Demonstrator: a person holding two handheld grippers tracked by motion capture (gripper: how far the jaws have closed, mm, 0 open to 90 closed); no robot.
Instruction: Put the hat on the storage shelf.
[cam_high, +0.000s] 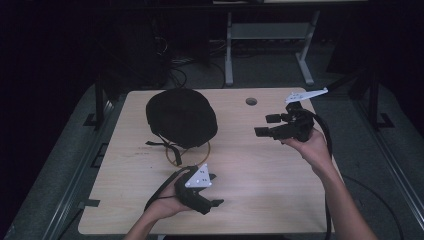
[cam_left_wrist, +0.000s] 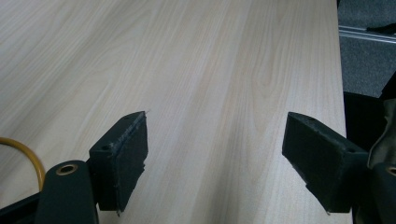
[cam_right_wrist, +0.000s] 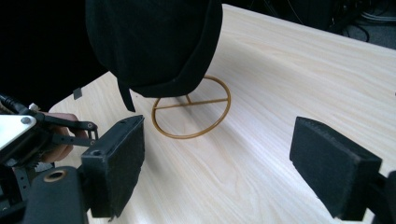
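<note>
A black cap (cam_right_wrist: 154, 42) sits on a gold wire stand (cam_right_wrist: 191, 114), its crown rounded and full, hiding the stand's upper part. A short black strap hangs from its lower edge. The stand's base is a thin gold ring crossed by a straight bar, lying flat on the pale wooden desk (cam_right_wrist: 299, 79). In the right gripper view the cap stands ahead of the jaws and toward the left one, well apart from both; the ring lies between the cap and the jaws, nearer the left one. In the high view the cap (cam_high: 181, 117) rests beyond the left jaws.
</note>
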